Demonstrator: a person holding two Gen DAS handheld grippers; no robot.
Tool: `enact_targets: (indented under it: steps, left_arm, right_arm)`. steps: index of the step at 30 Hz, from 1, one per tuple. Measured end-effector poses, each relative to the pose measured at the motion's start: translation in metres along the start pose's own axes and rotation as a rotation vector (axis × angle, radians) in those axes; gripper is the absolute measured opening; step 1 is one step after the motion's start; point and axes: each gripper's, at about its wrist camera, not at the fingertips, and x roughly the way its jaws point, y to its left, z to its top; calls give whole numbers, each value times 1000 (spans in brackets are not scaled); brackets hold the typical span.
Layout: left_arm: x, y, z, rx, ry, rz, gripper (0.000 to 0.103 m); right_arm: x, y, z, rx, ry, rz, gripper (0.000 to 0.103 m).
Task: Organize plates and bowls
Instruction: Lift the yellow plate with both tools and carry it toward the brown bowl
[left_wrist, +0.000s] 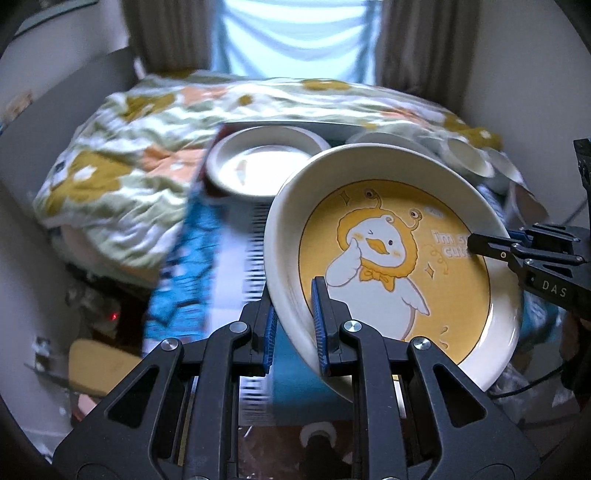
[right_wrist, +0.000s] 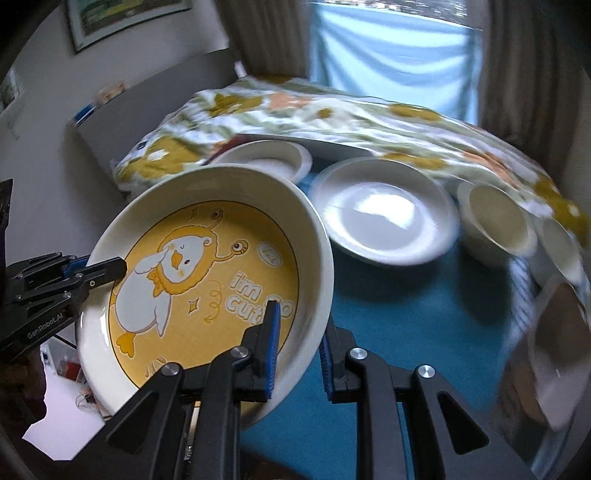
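Note:
A white plate with a yellow duck picture (left_wrist: 388, 258) is held tilted in the air by both grippers. My left gripper (left_wrist: 295, 325) is shut on its near left rim. My right gripper (right_wrist: 299, 347) is shut on its opposite rim and also shows in the left wrist view (left_wrist: 491, 247). The duck plate fills the left of the right wrist view (right_wrist: 207, 280), where the left gripper (right_wrist: 99, 273) shows too. A plain white plate (right_wrist: 384, 210) and a white bowl-like dish (right_wrist: 269, 157) lie on the blue cloth behind. Small white bowls (right_wrist: 495, 221) stand at the right.
A flowered quilt (right_wrist: 332, 114) is bunched along the far side of the blue cloth (right_wrist: 406, 332). A window with curtains (right_wrist: 395, 48) is behind. A shiny object (right_wrist: 546, 350) sits at the right edge. Floor clutter lies at the lower left (left_wrist: 99, 362).

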Motion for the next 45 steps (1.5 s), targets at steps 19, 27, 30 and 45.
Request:
enact_targets:
  steps: [19,27,30,45]
  left_arm:
    - [84,-165,-12,184,54,-173,15]
    - [100,-181,-19,177,51,-165,15]
    - [100,-181,-22,179,51,-164,16]
    - [98,-186,-24,214,59,-110,40]
  right_arm:
    - [-23,-142,-104,238,20,-162,18]
    - [-14,-158,-112,245,0,-159,18]
    - [-13,-162,-114,256,-8,-147,18]
    - [-15,-176,-117,371,-4,-94,18]
